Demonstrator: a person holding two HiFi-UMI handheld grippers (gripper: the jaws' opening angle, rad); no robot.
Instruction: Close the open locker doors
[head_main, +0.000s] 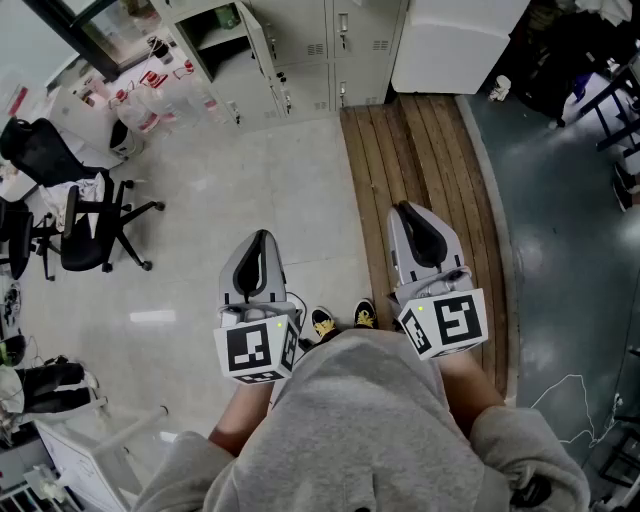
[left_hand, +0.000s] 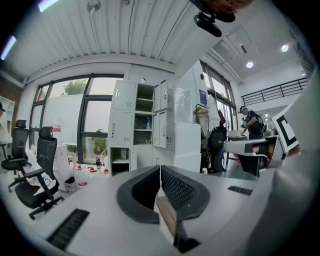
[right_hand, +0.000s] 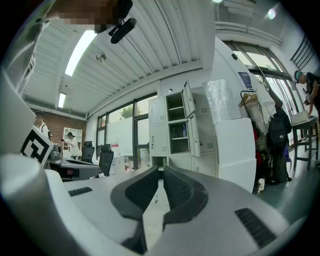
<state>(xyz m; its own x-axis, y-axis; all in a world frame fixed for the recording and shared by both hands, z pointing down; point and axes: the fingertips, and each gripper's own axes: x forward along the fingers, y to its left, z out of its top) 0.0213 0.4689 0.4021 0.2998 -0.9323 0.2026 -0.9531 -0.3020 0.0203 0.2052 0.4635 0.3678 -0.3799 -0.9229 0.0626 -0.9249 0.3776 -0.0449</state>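
Observation:
A bank of pale grey lockers (head_main: 300, 50) stands across the room from me, with several doors hanging open (head_main: 258, 38). In the left gripper view the lockers (left_hand: 125, 125) show open doors (left_hand: 160, 112) on the upper and middle shelves and one low down (left_hand: 133, 160). The right gripper view shows the same lockers (right_hand: 159, 131) with open doors (right_hand: 190, 117). My left gripper (head_main: 262, 238) and right gripper (head_main: 405, 210) are held side by side at waist height, well short of the lockers. Both are shut and hold nothing, as seen for the left gripper (left_hand: 160, 167) and the right gripper (right_hand: 161, 169).
A tall white cabinet (head_main: 455, 45) stands just right of the lockers. A strip of wooden boards (head_main: 430, 160) runs toward it. Black office chairs (head_main: 85, 225) stand at the left. Bottles and containers (head_main: 150, 95) lie on the floor by the window. A person (left_hand: 248, 122) stands at the far right.

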